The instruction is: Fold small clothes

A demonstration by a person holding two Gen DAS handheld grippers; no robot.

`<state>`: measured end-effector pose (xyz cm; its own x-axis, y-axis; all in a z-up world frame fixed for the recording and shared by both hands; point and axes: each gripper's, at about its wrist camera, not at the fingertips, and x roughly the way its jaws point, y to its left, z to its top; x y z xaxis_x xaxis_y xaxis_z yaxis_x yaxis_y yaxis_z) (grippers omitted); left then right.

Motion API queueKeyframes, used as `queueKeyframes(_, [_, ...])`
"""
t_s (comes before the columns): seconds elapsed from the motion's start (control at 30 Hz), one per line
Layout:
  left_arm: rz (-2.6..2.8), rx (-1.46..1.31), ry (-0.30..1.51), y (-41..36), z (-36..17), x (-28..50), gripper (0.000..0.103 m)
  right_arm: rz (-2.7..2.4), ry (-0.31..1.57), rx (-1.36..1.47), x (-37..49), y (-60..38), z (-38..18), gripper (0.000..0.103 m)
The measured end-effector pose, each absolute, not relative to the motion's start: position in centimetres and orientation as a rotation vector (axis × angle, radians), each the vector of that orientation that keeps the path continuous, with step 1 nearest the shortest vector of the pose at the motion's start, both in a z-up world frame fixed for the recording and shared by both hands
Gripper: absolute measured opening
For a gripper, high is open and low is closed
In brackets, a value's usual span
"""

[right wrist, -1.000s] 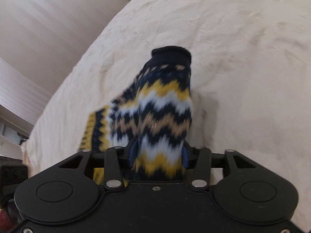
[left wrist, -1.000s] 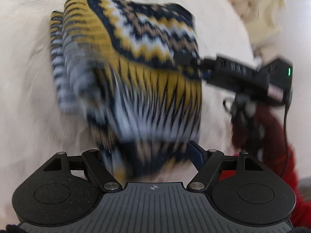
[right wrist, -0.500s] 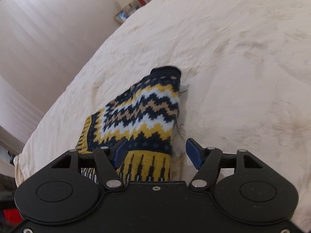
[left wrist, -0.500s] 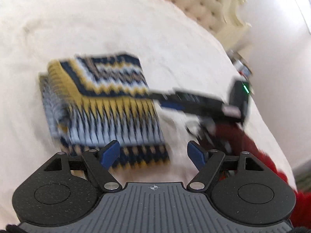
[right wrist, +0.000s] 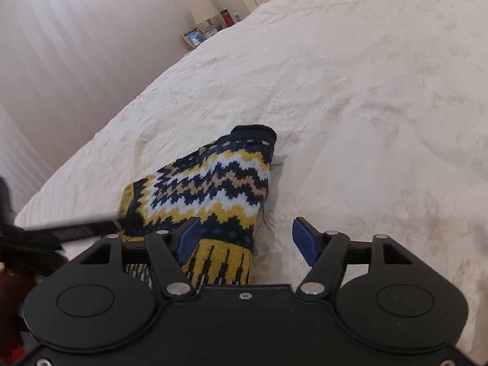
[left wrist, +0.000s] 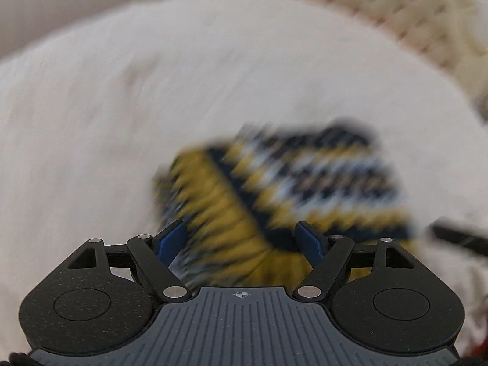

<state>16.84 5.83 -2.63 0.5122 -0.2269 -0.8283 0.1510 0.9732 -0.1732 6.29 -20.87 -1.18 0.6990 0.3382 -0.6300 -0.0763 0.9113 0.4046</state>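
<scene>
A small knitted sweater (left wrist: 274, 189) with navy, yellow, white and tan zigzags lies folded on the cream bedspread (left wrist: 152, 91). In the left wrist view it is motion-blurred. My left gripper (left wrist: 241, 228) hovers over its near edge with the jaws opening, and the pads are clear of the knit. In the right wrist view the sweater (right wrist: 213, 189) lies ahead and to the left. My right gripper (right wrist: 245, 228) is open, its left pad over the yellow hem and its right pad over bare bedspread (right wrist: 366, 91). The left gripper's black finger (right wrist: 76, 230) reaches in from the left.
A tufted cream headboard (left wrist: 396, 9) runs along the far side of the bed. Beyond the bed's far corner stand a lamp (right wrist: 201, 9) and a framed photo (right wrist: 193, 37) before a pale curtain (right wrist: 61, 45). A red sleeve (right wrist: 12, 280) shows at lower left.
Both grippers have let go of the sweater, which has dropped flat onto the bed. The left view has swung, so the sweater now sits right of centre. The right gripper has drawn back.
</scene>
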Motion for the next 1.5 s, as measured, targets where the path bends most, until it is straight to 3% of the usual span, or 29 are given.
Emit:
queueKeyframes(0.1, [-0.224,-0.248,1.051,8.3,-3.8,16.9,0.083,0.235,0.751,0.323,7.3,-20.3,-1.0,0.075])
queueKeyframes(0.3, [-0.206,-0.207,1.050,8.0,-3.9,16.7,0.088,0.162,0.700,0.263,11.0,-19.2,-1.6,0.076])
queueKeyframes(0.63, [-0.215,-0.227,1.052,8.9,-3.9,16.4,0.092,0.076,0.794,0.097,14.9,-16.8,-5.5,0.082])
queueKeyframes(0.8, [-0.218,-0.201,1.013,8.6,-3.0,15.9,0.091,0.096,0.728,0.116,12.6,-17.7,-3.5,0.085])
queueKeyframes(0.87, [-0.218,-0.148,0.974,7.9,-2.0,15.3,0.091,0.106,0.694,0.138,11.0,-18.2,-2.5,0.091])
queueKeyframes(0.93, [-0.221,-0.101,0.923,7.4,-1.0,14.5,0.091,0.119,0.666,0.168,9.5,-18.6,-1.6,0.102])
queueKeyframes(1.3, [-0.149,-0.024,0.772,5.9,3.0,9.0,0.091,0.105,0.598,0.276,3.2,-19.9,2.1,0.102])
queueKeyframes(1.5, [-0.122,-0.107,0.794,6.6,3.7,6.8,0.091,0.105,0.604,0.284,0.0,-20.5,2.0,0.102])
